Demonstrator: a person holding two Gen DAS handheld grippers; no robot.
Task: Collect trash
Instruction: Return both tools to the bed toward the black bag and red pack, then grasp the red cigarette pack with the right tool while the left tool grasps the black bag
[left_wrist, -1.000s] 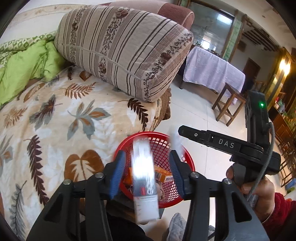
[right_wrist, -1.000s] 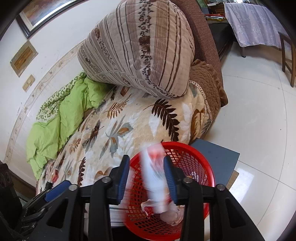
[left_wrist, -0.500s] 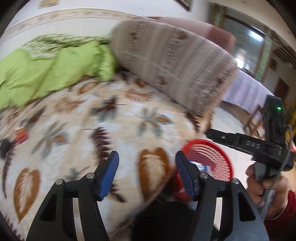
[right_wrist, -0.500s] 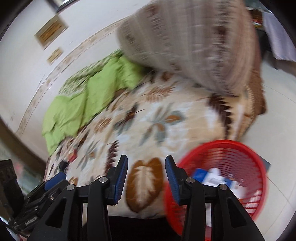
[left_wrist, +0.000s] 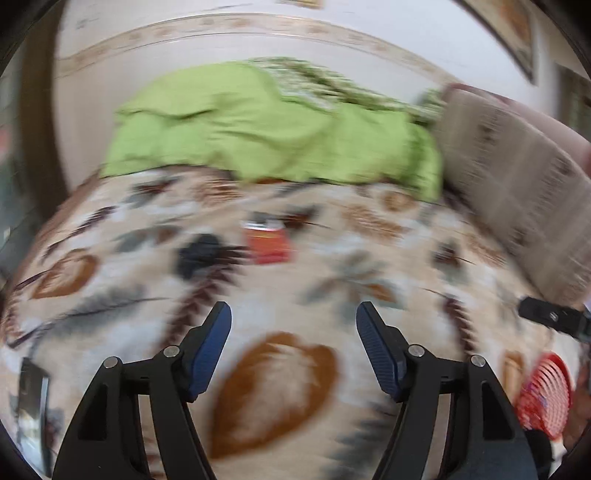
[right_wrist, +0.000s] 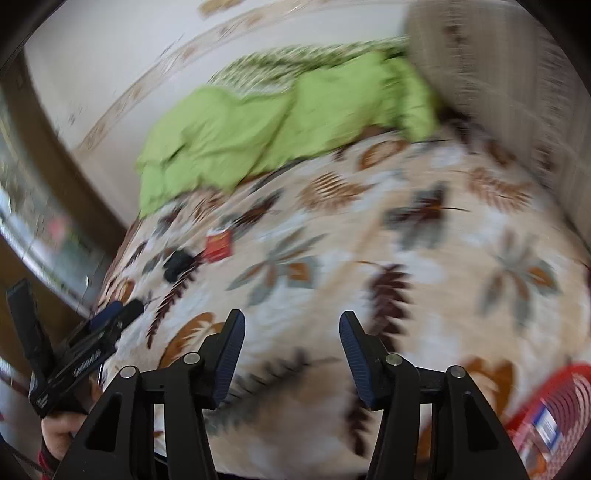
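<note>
Red packet (left_wrist: 266, 242) on leaf blanket (left_wrist: 295, 369), well beyond empty jaws (just opening)

place: home bedroom | cues: leaf-print bedspread (left_wrist: 295, 295); green quilt (left_wrist: 258, 122); striped pillow (left_wrist: 517, 192)

A leaf-patterned blanket (left_wrist: 280, 295) covers the bed and fills the middle of both wrist views. On it, toward the far side, a small packet (left_wrist: 266, 242) lies just right of a dark object (left_wrist: 199, 254); the two sit close together, though blur hides whether they touch. Behind them a crumpled quilt (left_wrist: 266, 125) is bunched along the wall (left_wrist: 147, 66). To the right of the quilt a large striped cushion (left_wrist: 517, 184) rests on the blanket. A mesh basket (right_wrist: 546, 413) stands off the near right edge of the bed, with packets (right_wrist: 546, 421) lying inside it. A flat object (left_wrist: 31, 398) lies at the blanket's near left edge.
</note>
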